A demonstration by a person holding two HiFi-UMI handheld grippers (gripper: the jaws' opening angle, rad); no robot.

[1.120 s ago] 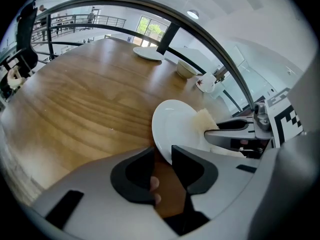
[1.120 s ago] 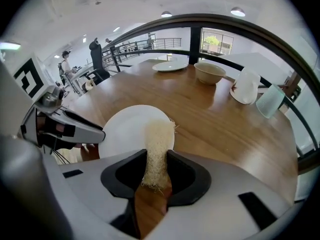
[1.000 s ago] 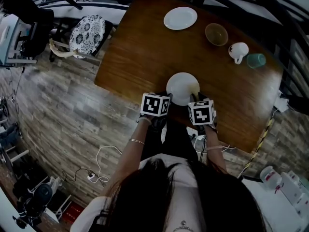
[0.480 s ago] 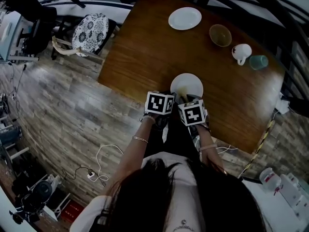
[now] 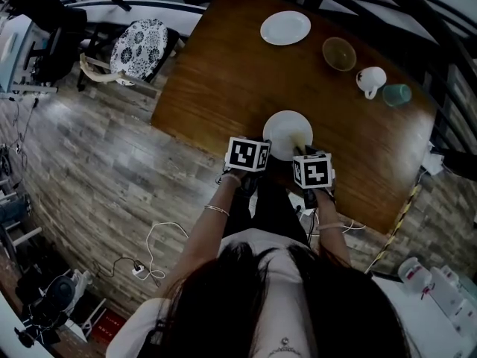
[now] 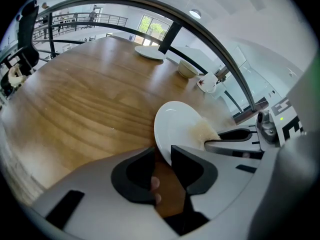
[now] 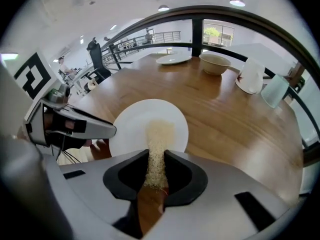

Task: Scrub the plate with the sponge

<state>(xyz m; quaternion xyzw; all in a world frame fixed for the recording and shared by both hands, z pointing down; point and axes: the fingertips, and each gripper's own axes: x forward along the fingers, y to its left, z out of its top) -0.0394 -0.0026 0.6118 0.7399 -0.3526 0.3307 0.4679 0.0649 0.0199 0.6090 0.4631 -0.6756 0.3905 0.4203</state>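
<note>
A white plate (image 5: 287, 129) sits near the front edge of the wooden table (image 5: 223, 73). My left gripper (image 5: 249, 171) is shut on the plate's near left rim; in the left gripper view the plate (image 6: 175, 126) slants up from between the jaws of the left gripper (image 6: 164, 154). My right gripper (image 7: 156, 159) is shut on a pale fibrous sponge (image 7: 159, 144), whose far end lies flat on the plate (image 7: 135, 129). The sponge (image 6: 202, 132) touches the plate's right side. From the head view the sponge (image 5: 300, 142) shows just ahead of the right gripper (image 5: 311, 159).
At the table's far side lie a second white plate (image 5: 285, 27), a bowl (image 5: 339, 53), a white mug (image 5: 370, 79) and a teal cup (image 5: 396, 93). A chair with a patterned cushion (image 5: 138, 47) stands left of the table. The table's front edge is just under my grippers.
The right gripper slid the sponge left across the plate, then back to the plate's right side. The left gripper kept its hold on the rim.
</note>
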